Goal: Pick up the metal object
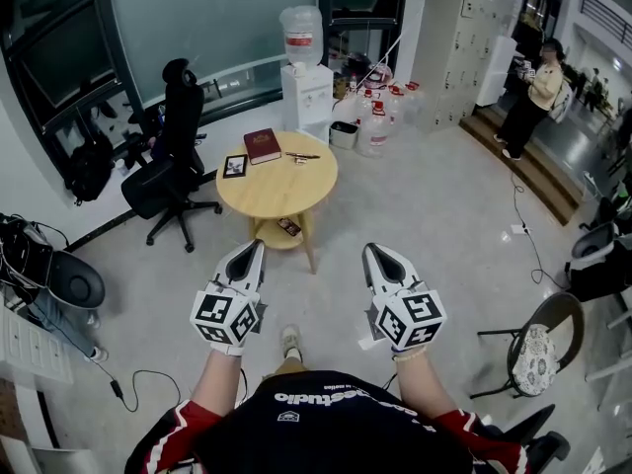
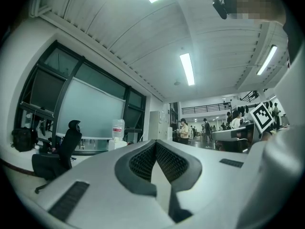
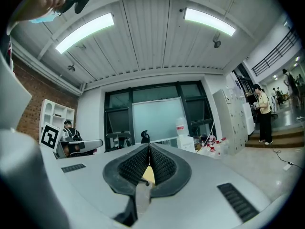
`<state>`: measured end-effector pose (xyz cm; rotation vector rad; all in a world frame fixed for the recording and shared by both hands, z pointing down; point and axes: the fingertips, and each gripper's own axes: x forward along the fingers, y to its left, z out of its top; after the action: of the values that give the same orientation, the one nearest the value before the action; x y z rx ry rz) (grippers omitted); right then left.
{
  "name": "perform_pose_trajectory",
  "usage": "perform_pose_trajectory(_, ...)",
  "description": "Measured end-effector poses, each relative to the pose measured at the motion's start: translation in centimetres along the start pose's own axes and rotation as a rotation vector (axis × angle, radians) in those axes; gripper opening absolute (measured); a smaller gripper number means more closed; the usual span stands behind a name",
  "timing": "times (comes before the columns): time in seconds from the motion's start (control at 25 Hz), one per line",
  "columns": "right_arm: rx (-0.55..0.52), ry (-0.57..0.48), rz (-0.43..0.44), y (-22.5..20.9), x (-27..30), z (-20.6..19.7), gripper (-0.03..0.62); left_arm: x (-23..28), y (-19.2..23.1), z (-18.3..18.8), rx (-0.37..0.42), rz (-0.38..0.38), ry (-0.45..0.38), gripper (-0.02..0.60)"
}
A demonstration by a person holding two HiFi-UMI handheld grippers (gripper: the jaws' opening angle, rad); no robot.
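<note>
A small metal object (image 1: 302,156) lies on the far right part of a round wooden table (image 1: 276,191), beside a dark red book (image 1: 263,145). I hold both grippers at waist height, well short of the table and pointing toward it. My left gripper (image 1: 256,248) is shut with nothing in it, its ribbed pads (image 2: 143,160) meeting at the tip. My right gripper (image 1: 374,252) is shut and empty too, its pads (image 3: 161,165) touching. In both gripper views the jaws hide the tabletop, and the metal object does not show there.
A small framed card (image 1: 235,166) is on the table and a flat item (image 1: 288,227) on its lower shelf. A black office chair (image 1: 173,151) stands left of it, a water dispenser (image 1: 306,77) and bottles (image 1: 377,117) behind. A person (image 1: 538,87) stands far right; a cushioned chair (image 1: 538,349) is near right.
</note>
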<state>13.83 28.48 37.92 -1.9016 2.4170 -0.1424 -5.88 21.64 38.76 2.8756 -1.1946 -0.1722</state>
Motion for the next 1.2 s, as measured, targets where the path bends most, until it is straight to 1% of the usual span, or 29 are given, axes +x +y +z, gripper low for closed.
perform_pose_trajectory(0.24,0.016,0.011,0.038,1.0,0.1,-0.4,0.029,-1.0,0.7,-0.2,-0.02,0.011,0.002,0.017)
perform_pose_trajectory(0.48,0.019,0.028,0.064,2.1,0.4,-0.6,0.029,-2.0,1.3,-0.4,-0.021,0.036,0.004,0.017)
perform_pose_trajectory(0.6,0.013,0.034,0.073,2.4,0.7,-0.5,0.029,-2.3,1.8,-0.5,-0.044,0.045,0.006,0.017)
perform_pose_trajectory(0.72,0.015,0.047,0.069,2.3,0.7,-1.2,0.029,-2.3,2.3,-1.0,-0.082,0.052,0.0,0.017)
perform_pose_trajectory(0.96,0.013,0.066,0.055,2.0,2.2,-1.7,0.029,-1.2,4.0,-1.3,-0.05,0.051,0.009,0.017)
perform_pose_trajectory(1.2,0.007,0.078,0.046,1.2,4.2,-2.3,0.029,0.8,5.3,-2.2,-0.095,0.031,0.009,0.017)
